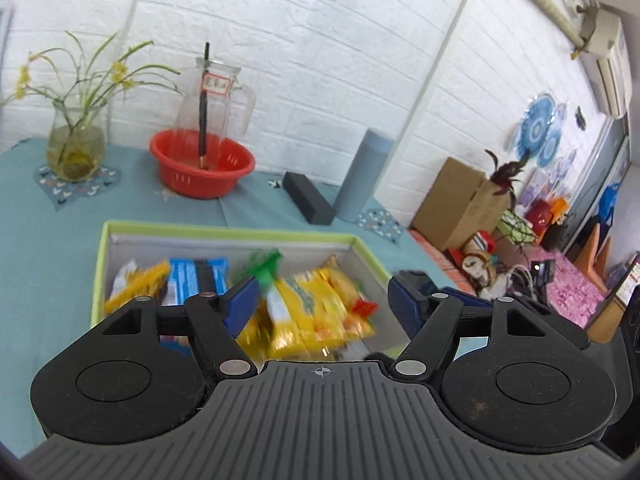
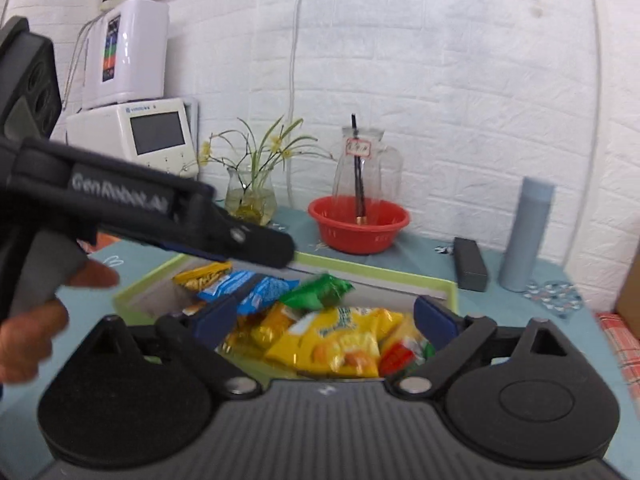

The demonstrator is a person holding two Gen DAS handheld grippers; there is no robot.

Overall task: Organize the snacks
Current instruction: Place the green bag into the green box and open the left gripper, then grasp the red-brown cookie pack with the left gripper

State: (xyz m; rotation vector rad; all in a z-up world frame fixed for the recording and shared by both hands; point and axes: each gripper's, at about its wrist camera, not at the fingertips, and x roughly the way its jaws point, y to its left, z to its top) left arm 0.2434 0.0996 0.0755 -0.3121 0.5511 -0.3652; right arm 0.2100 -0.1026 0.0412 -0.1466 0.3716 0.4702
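A green-rimmed box (image 1: 224, 230) (image 2: 384, 270) on the teal table holds several snack packs: yellow bags (image 1: 308, 312) (image 2: 344, 340), blue packs (image 1: 188, 276) (image 2: 248, 284), a green pack (image 1: 266, 266) (image 2: 320, 292) and a yellow pack at the far left (image 1: 136, 282) (image 2: 204, 274). My left gripper (image 1: 320, 304) is open and empty above the box. My right gripper (image 2: 324, 318) is open and empty above the box too. The left gripper also shows in the right wrist view (image 2: 256, 246), over the box's left side.
Behind the box stand a red basket (image 1: 202, 166) (image 2: 358, 224) with a glass pitcher (image 1: 216, 96), a plant vase (image 1: 76, 148) (image 2: 250, 198), a black case (image 1: 308, 198) (image 2: 470, 262) and a grey-blue bottle (image 1: 362, 176) (image 2: 526, 234). Cardboard box (image 1: 456, 204) and clutter lie right of the table.
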